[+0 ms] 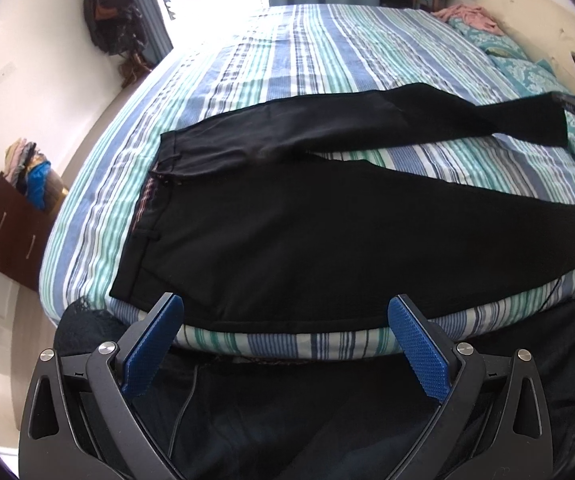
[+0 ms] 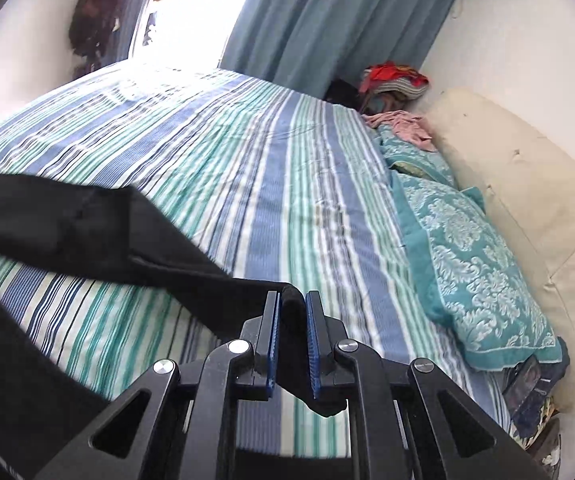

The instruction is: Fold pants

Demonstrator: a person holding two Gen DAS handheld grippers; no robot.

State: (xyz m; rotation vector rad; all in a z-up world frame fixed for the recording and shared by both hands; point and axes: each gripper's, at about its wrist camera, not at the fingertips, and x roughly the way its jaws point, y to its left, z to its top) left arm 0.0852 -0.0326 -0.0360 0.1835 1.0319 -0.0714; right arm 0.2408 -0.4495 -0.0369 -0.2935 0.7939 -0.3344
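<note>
One pair of black cloth pants [image 1: 271, 236] lies spread out on one big bed with a blue, green and white striped sheet [image 1: 327, 48]. The pants have two legs. The near leg lies flat on the sheet, close to the bed's front edge. The far leg stretches off to the right, and its end is lifted up off the sheet. The waistband is on the left side, and a strip of its red and white inside shows.

There are two grippers. The left black gripper with blue rubber pads [image 1: 285, 308] hangs just in front of the bed's near edge. Its two fingers are spread wide apart and nothing is between them. The near pant leg lies just past its tips.

The right black gripper with blue pads [image 2: 292, 300] has its two fingers squeezed nearly together on a bunched bit of the black pants [image 2: 99, 232], at the end of the far leg. The cloth runs from the fingers off to the left, hanging above the striped sheet.

Two teal pillows with a white leafy pattern [image 2: 475, 268] lie along the right side of the bed, by one cream padded headboard [image 2: 527, 208]. One pink cloth [image 2: 403, 124] sits on the far pillow. One teal curtain [image 2: 327, 20] hangs by the bright window. One brown wooden dresser [image 1: 3, 224] stands to the left of the bed with clothes piled on top.
</note>
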